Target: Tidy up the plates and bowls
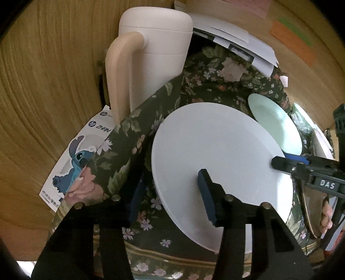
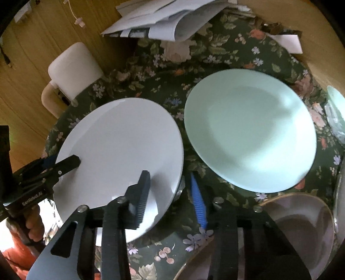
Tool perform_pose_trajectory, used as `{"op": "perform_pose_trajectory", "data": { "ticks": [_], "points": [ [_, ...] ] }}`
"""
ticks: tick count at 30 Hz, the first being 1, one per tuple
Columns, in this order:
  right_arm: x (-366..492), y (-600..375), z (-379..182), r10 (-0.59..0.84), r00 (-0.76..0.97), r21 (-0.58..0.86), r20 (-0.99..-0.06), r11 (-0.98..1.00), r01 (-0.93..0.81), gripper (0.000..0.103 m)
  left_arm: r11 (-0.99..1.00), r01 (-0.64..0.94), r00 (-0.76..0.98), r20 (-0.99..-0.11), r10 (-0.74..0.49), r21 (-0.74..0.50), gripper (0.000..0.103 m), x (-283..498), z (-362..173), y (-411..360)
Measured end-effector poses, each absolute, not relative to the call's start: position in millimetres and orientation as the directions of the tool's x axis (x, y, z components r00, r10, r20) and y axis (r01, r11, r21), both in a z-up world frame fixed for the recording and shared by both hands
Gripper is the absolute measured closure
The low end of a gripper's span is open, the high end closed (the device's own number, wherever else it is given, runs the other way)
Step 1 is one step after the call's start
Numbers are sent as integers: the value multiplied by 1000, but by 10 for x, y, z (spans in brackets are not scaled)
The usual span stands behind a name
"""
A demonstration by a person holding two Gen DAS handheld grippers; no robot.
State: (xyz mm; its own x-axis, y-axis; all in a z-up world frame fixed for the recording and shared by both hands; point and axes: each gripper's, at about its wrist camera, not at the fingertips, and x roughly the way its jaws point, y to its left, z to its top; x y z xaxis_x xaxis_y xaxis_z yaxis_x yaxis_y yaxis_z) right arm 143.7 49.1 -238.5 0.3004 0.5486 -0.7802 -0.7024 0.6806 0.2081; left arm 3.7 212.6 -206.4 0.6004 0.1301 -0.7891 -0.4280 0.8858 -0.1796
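Observation:
A white plate lies on the dark green floral tablecloth. My left gripper straddles its near-left rim: one finger lies over the plate, and the blue-padded one stands outside the rim with a strip of cloth showing between. My right gripper straddles the opposite rim of the white plate the same way, with a narrow gap at its blue pad. Each gripper also shows in the other's view, the right gripper and the left gripper. A pale green plate lies just right of the white one.
A cream jug with a handle stands at the table's far left. Loose papers lie at the back. A gold-rimmed plate sits near right, another dish at the right edge. A cartoon-printed box lies left.

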Motion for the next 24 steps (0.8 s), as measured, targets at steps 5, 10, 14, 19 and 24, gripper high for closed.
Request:
{"op": "perform_pose_trajectory", "data": {
  "ticks": [5,10,14,19,24],
  "points": [
    [1427,571,-2409,543,294,191,-786,668,-719,70,900,-396,610,-785,110,-182,60,62,-2067,2084],
    [1418,597,-2418,539,308,175,-784,668,-723,70,897,-401,610,-785,108,-188,60,85,-2071,2097],
    [1390,587,-2416,538,323,163,-779,670,-724,70,894,-405,605,-789,107,-190,60,90,-2057,2113],
    [1355,526,-2378,544,351,147,-762,674,-724,70,884,-416,608,-788,97,-212,60,108,-2057,2120],
    [1347,420,-2298,568,366,168,-737,679,-715,71,892,-410,625,-771,123,-191,60,113,-1970,2038]
  ]
}}
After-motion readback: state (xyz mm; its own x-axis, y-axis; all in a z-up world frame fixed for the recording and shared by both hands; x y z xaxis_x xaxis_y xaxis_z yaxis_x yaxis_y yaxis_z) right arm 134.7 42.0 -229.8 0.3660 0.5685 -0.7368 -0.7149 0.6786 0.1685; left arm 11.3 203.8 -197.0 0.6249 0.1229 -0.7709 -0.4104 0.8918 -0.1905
